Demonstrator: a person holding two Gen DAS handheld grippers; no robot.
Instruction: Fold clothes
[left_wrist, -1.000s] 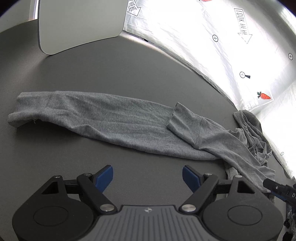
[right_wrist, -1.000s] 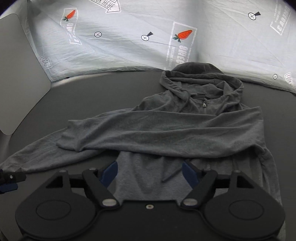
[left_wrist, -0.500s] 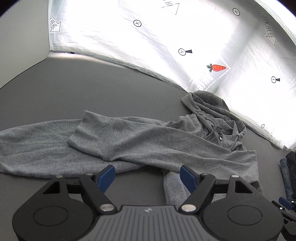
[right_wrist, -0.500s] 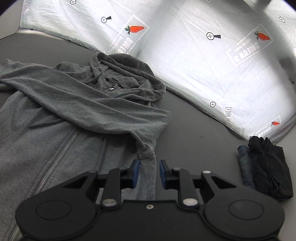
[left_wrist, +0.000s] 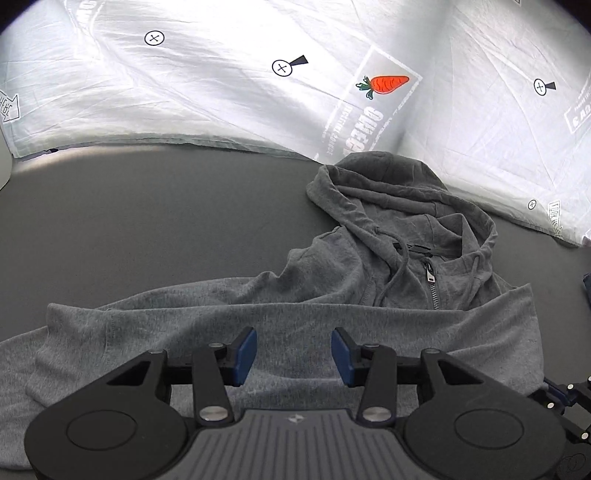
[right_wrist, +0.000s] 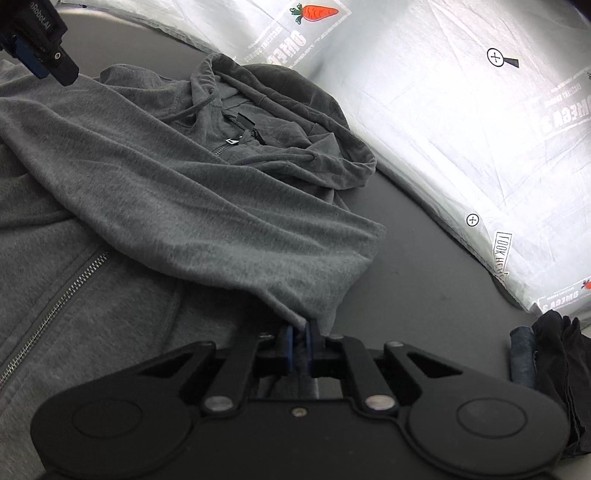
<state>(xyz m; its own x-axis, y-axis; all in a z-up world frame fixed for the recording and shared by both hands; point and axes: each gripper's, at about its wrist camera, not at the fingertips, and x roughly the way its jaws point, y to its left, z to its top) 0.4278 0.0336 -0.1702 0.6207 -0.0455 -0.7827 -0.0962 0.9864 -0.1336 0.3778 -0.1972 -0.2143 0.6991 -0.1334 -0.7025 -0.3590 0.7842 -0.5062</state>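
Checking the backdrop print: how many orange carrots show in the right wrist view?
2. One carrot sits at the top edge above the hoodie hood; another is cut off at the right edge. More may lie outside view.

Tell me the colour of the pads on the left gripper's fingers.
Blue pads on black fingers, clearest in the left wrist view, open above the grey hoodie.

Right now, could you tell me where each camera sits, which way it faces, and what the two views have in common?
Left wrist: sits on the left gripper, low over the sleeve folded across the gray hoodie, facing the hood and white backdrop; its open blue-padded fingers show.
Right wrist: sits on the right gripper, facing across the hoodie's right edge toward the backdrop and the dark folded clothes; its fingers are shut on the hoodie's fabric.
Shared: hoodie, dark table, backdrop; the right view catches part of the left gripper top left.
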